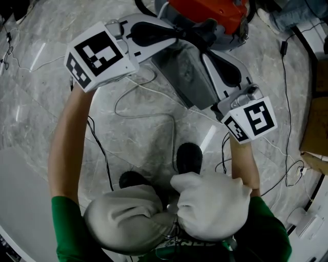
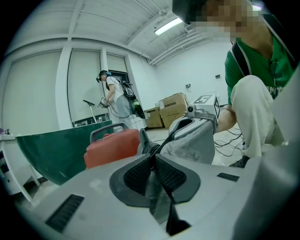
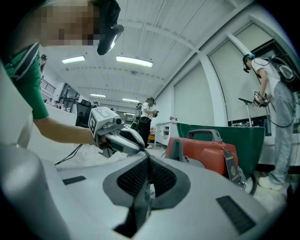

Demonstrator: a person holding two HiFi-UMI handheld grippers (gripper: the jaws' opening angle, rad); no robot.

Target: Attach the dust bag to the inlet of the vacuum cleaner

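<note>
Grey dust bag [image 1: 185, 77], seemingly clamped, orange vacuum [image 1: 205, 11] beside

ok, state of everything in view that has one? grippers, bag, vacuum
left gripper: shut on the dust bag's fabric.
right gripper: shut on the dust bag's opposite edge.
dust bag: slack, held between both grippers, right beside the vacuum cleaner; can't tell if it's on the inlet.
vacuum cleaner: upright on the floor, handle on top.
cables: lying loose on the floor.
</note>
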